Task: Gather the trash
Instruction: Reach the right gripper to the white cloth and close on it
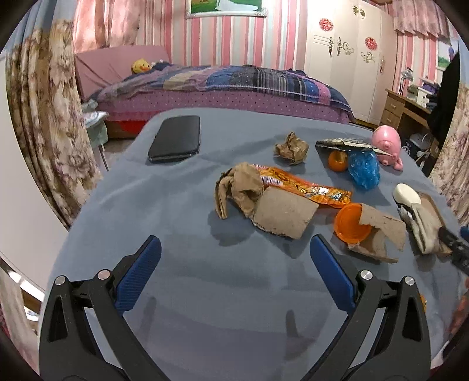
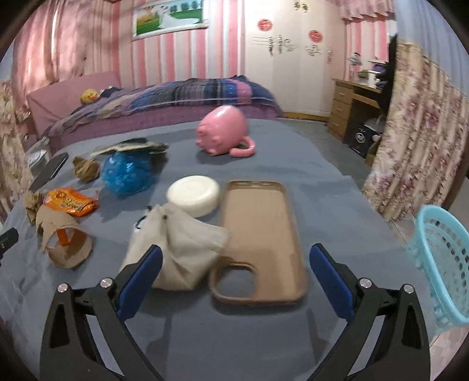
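1. Ahead of me the wall is striped pink and white, with a framed landscape picture hung high.
2. A bed with a patchwork quilt stands below it, pink curtains to its left.
3. A white wardrobe fills the right corner, a wooden desk beside it.
4. Floral drapes hang near me.

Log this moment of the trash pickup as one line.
stage: approach | left gripper: open, empty | right gripper: open, empty, crumpled tissue ahead | basket: at right table edge
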Tool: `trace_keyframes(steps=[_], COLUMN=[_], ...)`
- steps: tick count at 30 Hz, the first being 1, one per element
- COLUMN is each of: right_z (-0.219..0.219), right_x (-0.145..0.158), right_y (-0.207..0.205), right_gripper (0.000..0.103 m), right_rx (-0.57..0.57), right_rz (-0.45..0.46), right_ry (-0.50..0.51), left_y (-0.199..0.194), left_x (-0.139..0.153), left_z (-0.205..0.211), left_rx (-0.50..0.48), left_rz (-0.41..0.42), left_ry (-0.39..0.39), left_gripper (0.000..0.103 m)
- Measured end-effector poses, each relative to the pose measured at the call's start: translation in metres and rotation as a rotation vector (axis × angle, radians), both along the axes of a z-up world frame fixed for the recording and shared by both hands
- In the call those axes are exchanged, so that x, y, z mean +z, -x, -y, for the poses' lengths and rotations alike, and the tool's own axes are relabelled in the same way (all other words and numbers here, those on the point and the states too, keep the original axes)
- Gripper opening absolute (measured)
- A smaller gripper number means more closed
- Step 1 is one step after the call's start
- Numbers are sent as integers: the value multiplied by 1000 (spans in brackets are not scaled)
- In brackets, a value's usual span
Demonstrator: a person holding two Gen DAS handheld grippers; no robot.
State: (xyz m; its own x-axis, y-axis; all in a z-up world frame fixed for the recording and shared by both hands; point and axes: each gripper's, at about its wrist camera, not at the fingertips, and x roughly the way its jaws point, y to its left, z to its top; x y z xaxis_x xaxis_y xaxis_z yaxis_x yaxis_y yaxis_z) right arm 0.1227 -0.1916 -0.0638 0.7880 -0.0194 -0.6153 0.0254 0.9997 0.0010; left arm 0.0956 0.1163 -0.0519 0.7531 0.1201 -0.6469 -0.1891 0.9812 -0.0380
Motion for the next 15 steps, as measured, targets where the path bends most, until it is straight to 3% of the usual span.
trace_keyframes(steps=[1, 5, 8, 11, 15], right_z=[-6, -22, -25, -27, -24], right_x=[-2, -6, -8, -11, -10], right_y=[-2, -5, -5, -6, -4], right_gripper=[85, 74, 57, 53, 40], right_rx=[22, 92, 134, 151, 168], right_rz=[-6, -27, -51, -65, -59], right_ry=[6, 12, -11, -10, -29], left_y=[-1, 1, 1, 3, 7], left_x=[0, 0, 0, 0, 2], left_z=[-1, 0, 9, 16, 26], left_rx=[3, 2, -19, -37, -58], left_rz=[-5, -5, -8, -8, -5], left_ry=[12, 39, 10, 0, -23], left_gripper=[98, 98, 98, 98, 98])
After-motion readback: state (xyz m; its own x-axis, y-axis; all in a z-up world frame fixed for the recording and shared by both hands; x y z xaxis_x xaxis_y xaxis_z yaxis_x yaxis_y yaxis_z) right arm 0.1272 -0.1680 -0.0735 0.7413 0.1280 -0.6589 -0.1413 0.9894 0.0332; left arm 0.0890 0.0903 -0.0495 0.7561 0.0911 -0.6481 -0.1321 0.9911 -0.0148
